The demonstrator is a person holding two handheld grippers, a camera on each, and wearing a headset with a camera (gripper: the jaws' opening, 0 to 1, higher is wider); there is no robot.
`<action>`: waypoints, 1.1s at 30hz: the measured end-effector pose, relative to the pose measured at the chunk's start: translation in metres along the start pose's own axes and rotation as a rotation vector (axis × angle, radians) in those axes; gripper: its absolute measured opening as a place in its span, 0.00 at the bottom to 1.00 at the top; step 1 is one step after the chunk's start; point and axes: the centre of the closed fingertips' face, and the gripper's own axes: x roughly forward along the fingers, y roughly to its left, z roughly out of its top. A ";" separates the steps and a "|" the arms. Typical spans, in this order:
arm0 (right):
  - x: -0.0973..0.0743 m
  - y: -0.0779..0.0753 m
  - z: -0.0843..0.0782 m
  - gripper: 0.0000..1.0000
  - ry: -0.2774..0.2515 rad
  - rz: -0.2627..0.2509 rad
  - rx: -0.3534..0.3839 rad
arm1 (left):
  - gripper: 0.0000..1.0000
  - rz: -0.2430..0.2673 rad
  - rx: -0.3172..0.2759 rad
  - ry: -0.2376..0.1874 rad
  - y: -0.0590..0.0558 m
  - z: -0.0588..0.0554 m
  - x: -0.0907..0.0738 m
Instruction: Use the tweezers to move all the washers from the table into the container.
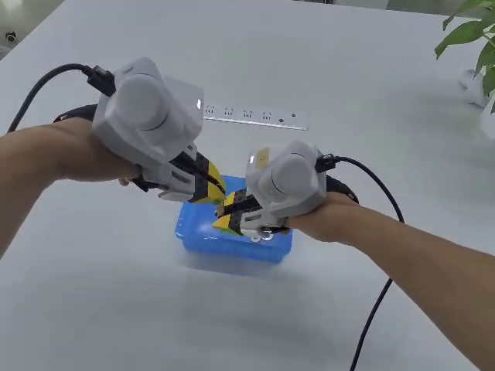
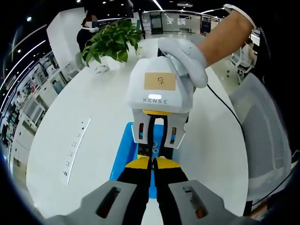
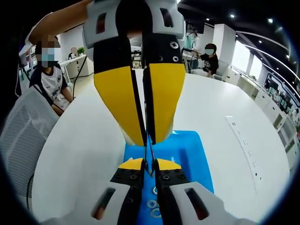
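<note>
The left gripper (image 1: 212,188), gripped in a raised fist, slants down to the right, its tongs clamped on thin dark tweezers (image 3: 146,136). Below, well in from the white bench's (image 1: 116,294) edges, one blue rectangular plastic container (image 1: 201,239) holds three small metal ring washers (image 3: 154,190). The right gripper (image 1: 227,216) points left, tongs pinched on the tweezers' tip.

over a white table (image 1: 348,77) the left gripper (image 1: 219,192), in the hand at the left of the view, and the right gripper (image 1: 226,216), in the hand at the right, point their yellow-and-black tips at each other, almost touching, above a blue container (image 1: 199,233). a small pale ring (image 1: 267,234) at the container's right end may be a washer. beyond them a white power strip (image 1: 255,116) lies flat, and green leaves (image 1: 472,31) show at the upper right corner.
</note>
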 end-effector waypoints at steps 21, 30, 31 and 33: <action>0.011 -0.001 -0.018 0.10 0.028 0.021 0.005 | 0.05 -0.018 -0.015 0.013 0.002 -0.012 0.016; 0.011 -0.001 -0.018 0.11 0.028 0.019 0.008 | 0.05 -0.019 -0.014 0.010 0.002 -0.012 0.016; 0.011 -0.001 -0.018 0.11 0.030 0.019 0.003 | 0.05 -0.020 -0.013 0.011 0.002 -0.012 0.016; 0.010 0.000 -0.017 0.12 0.031 0.015 -0.003 | 0.05 -0.020 -0.006 0.010 0.001 -0.011 0.014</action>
